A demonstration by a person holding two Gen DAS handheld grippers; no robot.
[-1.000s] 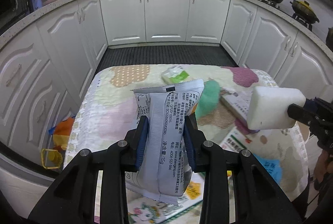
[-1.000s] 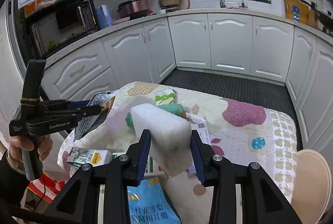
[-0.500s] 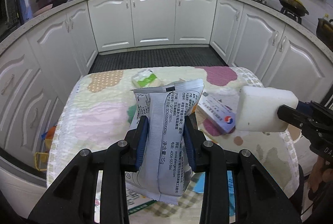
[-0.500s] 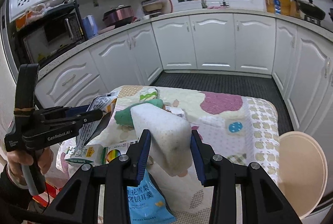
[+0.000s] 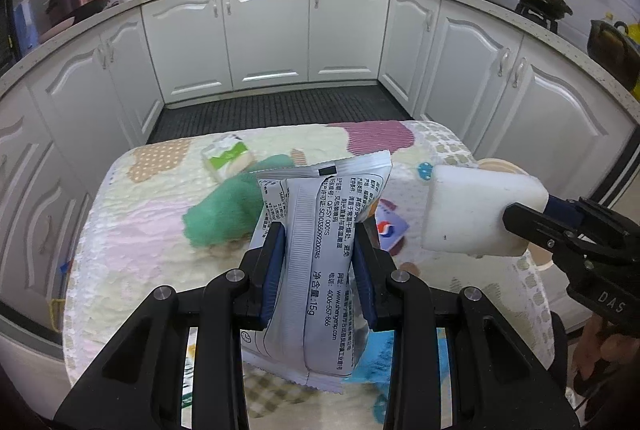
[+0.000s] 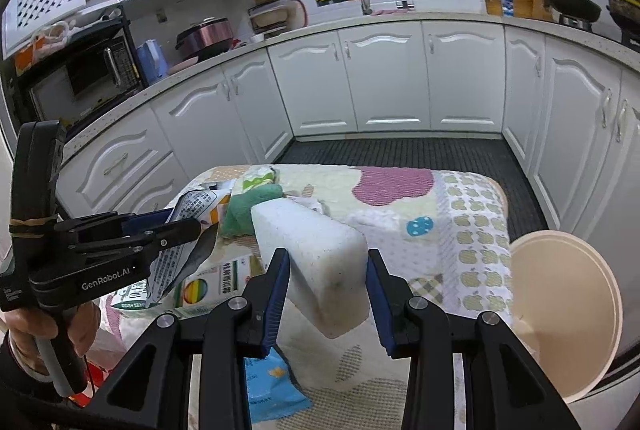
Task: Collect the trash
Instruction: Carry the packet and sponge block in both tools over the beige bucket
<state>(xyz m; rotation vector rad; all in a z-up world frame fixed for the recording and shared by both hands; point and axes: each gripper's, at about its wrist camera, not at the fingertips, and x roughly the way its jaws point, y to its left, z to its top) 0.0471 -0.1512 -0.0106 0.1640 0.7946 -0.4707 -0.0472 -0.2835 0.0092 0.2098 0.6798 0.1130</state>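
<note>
Currently listing: left tool (image 5: 320,262) is clamping a silver snack wrapper (image 5: 320,230), holding it upright above the quilted tabletop (image 5: 132,230). Right tool (image 6: 328,294) is squeezing a white foam block (image 6: 316,254) between its blue pads, also lifted over the tabletop. Lying on the cloth: green rag (image 5: 224,214), small green-and-white packet (image 5: 228,160), blue wrapper (image 6: 268,386), printed carton (image 6: 208,286). Beige round bin (image 6: 568,310) is standing just beside the tabletop's right edge.
</note>
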